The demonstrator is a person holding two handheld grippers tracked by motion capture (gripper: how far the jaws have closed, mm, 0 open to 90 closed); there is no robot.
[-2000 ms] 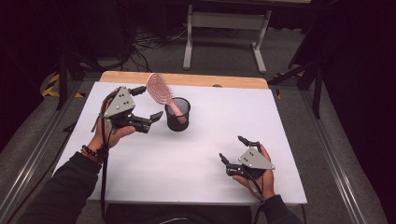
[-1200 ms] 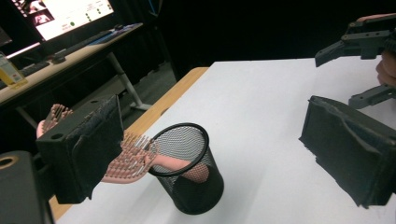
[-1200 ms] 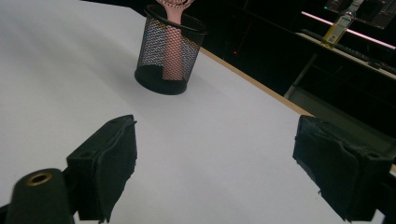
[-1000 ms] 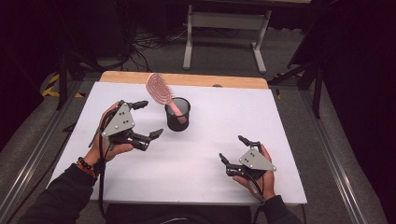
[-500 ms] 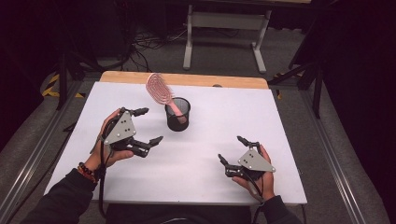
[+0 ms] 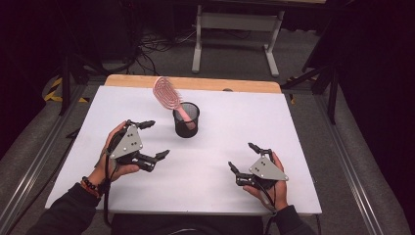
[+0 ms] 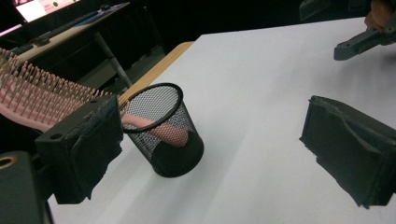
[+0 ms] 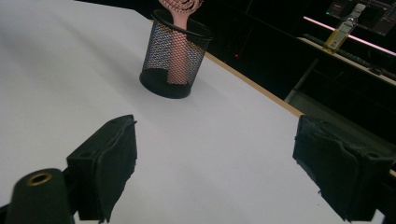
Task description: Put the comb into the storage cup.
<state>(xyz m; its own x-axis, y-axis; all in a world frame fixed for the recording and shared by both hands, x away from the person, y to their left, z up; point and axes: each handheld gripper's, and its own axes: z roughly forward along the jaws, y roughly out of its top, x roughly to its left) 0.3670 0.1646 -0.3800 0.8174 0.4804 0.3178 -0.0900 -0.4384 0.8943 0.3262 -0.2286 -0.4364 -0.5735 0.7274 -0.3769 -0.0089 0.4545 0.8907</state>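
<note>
The left tongs (image 6: 149, 139) hang spread and empty just beside the black mesh cup (image 6: 186, 123), and the right tongs (image 6: 243, 157) rest spread and empty near the tabletop's (image 6: 230, 122) front edge, well apart from it. The pink hairbrush (image 6: 167, 94) stands handle-down in the cup, head leaning out over the rim, so the placing looks done; any next move calls only for drawing both tongs clear without knocking the cup
</note>
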